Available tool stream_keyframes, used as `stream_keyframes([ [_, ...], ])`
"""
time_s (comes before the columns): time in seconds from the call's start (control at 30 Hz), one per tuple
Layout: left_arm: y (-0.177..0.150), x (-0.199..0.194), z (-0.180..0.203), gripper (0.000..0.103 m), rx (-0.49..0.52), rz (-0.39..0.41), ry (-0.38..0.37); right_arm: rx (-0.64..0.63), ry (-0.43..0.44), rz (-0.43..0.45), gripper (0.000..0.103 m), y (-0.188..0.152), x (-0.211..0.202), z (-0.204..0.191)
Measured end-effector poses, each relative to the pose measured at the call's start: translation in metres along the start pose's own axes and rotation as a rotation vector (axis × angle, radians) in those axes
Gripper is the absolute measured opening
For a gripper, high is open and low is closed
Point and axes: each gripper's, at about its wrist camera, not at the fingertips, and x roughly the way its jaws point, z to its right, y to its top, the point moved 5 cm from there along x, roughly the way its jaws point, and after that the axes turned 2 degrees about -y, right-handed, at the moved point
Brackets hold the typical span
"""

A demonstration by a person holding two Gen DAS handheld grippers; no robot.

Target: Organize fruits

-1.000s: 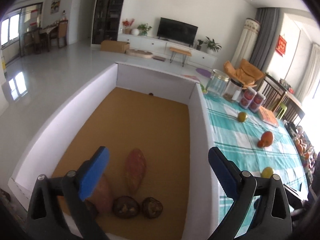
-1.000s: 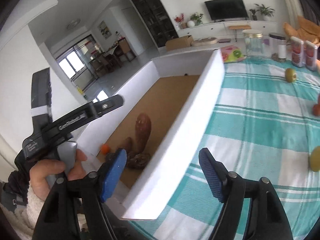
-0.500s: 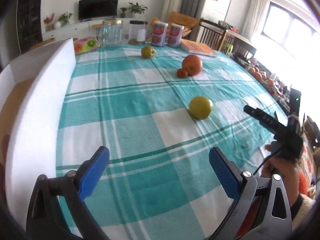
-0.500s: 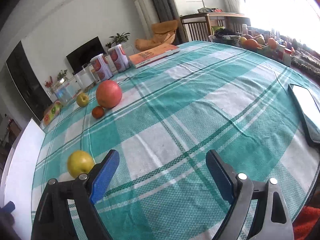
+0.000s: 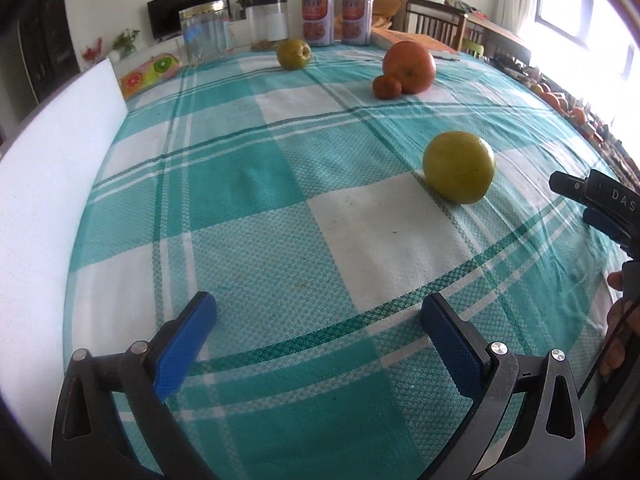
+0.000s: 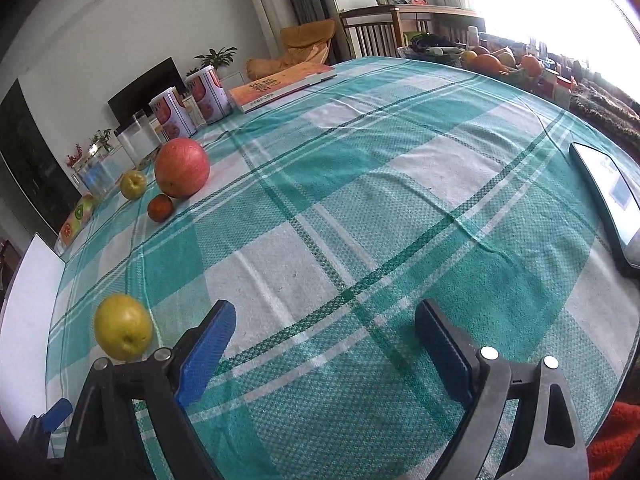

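left gripper [image 5: 316, 320] nearer yellow apple [image 5: 458, 166] than before, jaws wide

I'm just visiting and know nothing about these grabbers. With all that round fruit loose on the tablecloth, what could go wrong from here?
The near pear sits loose on the cloth; a nudge from either open gripper, left or right, may send it rolling.

The small orange touches the apple, so grabbing one may knock the other.

A phone lies by the table edge; a wide right swing could hit it.
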Motion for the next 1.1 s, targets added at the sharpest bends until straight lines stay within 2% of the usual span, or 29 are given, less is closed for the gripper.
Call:
stream_keyframes([
  [0.37,0.0001,-0.0004,-0.0005,0.103,-0.002,-0.001,-0.002,-0.015,0.001,-0.011,0.098,-0.0009,0.0020,-0.0049],
  [1.1,0.0005,-0.0002,-0.0007,0.103,-0.002,-0.001,-0.003,-0.032,-0.015,-0.020,0.100,-0.0017,0.0043,-0.0083],
])
